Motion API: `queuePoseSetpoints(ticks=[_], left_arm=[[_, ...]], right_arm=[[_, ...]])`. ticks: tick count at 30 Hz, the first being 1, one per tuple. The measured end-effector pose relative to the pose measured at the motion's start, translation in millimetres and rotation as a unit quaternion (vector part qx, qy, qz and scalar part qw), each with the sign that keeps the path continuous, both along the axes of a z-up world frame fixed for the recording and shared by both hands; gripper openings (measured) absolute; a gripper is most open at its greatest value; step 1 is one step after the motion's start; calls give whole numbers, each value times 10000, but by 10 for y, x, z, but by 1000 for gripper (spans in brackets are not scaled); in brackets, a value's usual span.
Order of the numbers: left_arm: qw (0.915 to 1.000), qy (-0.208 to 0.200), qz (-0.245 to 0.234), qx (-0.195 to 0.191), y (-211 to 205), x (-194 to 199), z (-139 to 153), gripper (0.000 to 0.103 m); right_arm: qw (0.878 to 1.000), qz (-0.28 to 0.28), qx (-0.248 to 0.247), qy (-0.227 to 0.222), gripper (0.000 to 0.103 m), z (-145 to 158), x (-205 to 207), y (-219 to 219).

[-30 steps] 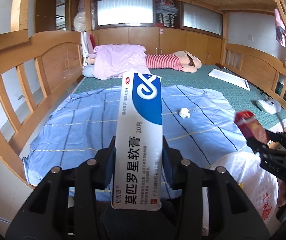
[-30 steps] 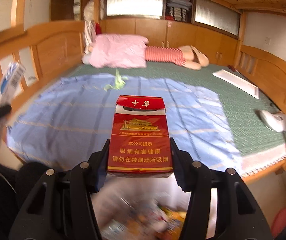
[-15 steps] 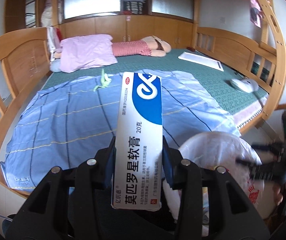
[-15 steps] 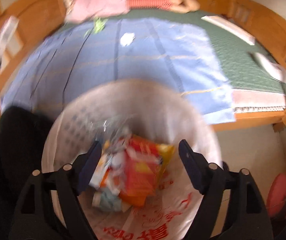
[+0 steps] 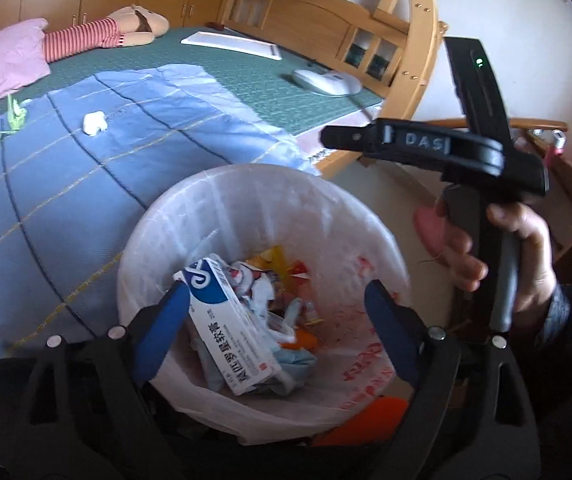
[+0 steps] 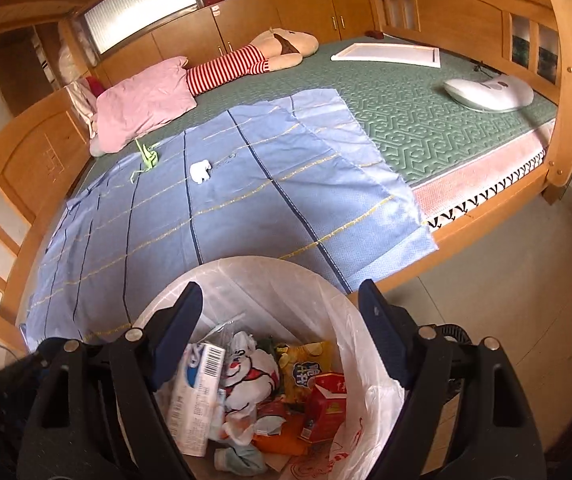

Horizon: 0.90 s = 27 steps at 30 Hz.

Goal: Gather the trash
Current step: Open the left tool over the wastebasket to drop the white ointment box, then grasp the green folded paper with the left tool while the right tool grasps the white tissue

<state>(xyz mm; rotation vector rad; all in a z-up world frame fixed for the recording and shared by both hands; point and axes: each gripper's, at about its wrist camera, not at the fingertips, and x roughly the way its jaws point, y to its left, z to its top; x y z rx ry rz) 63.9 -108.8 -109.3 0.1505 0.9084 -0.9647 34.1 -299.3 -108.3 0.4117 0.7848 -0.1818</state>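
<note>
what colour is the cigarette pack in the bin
Red with a white flap edge; the cigarette pack shows best in the right wrist view.

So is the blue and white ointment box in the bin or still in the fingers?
In the bin. The ointment box lies on the other trash, and the left gripper stands wide open around it.

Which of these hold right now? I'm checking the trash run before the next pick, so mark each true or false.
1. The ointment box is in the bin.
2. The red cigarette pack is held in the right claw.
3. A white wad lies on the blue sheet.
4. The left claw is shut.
1. True: the ointment box lies in the trash bin.
2. False: the red cigarette pack lies in the bin; the right claw is open and empty.
3. True: the white wad sits on the blue sheet, near a green scrap.
4. False: the left claw has just opened.
</note>
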Motion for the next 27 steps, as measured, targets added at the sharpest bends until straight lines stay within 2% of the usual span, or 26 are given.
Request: queuePoseSetpoints(ticks=[3,6,7,9,11,12,17,19,20,21,22,23,27], left_arm=[[9990,-174,405,25,164,148,30,89],[9910,-480,1244,94,548,506,110,90],[9847,-566,1639,158,724,674,134,90],[9704,-682,2306,225,1057,991,160,92],[9522,-792,2939,251,1410,1310,168,92],[9403,-805,3291,335,1595,1496,142,93],[9034,-701,4176,670,2240,2026,-58,93],[8837,-825,4535,812,2451,2100,-184,94],[8719,-812,4732,963,2529,2113,-250,94],[8577,-619,4949,1249,2618,2158,-326,94],[8508,-455,5054,1366,2716,2180,-337,94],[8479,-381,5118,1332,2788,2191,-339,94],[8342,-348,5361,1246,3029,2154,-261,94]], right_arm=[[10000,52,-2,26,79,30,130,-2],[9996,238,-129,46,79,27,378,128],[9996,254,-147,44,79,-10,400,197],[9984,555,-137,13,79,49,701,353],[9972,747,-75,-12,79,55,927,492],[9964,847,-51,-30,78,69,1059,549],[9878,1481,-295,-390,78,66,2126,1119],[9843,1717,-212,-362,78,-53,2695,1401],[9839,1745,-204,-333,78,-76,2850,1483],[9836,1764,-218,-292,78,-157,3161,1620],[9835,1775,-224,-276,78,-175,3291,1680],[9833,1787,-257,-228,78,-266,3617,1826],[9874,1484,-548,-83,78,-593,4540,2193]])
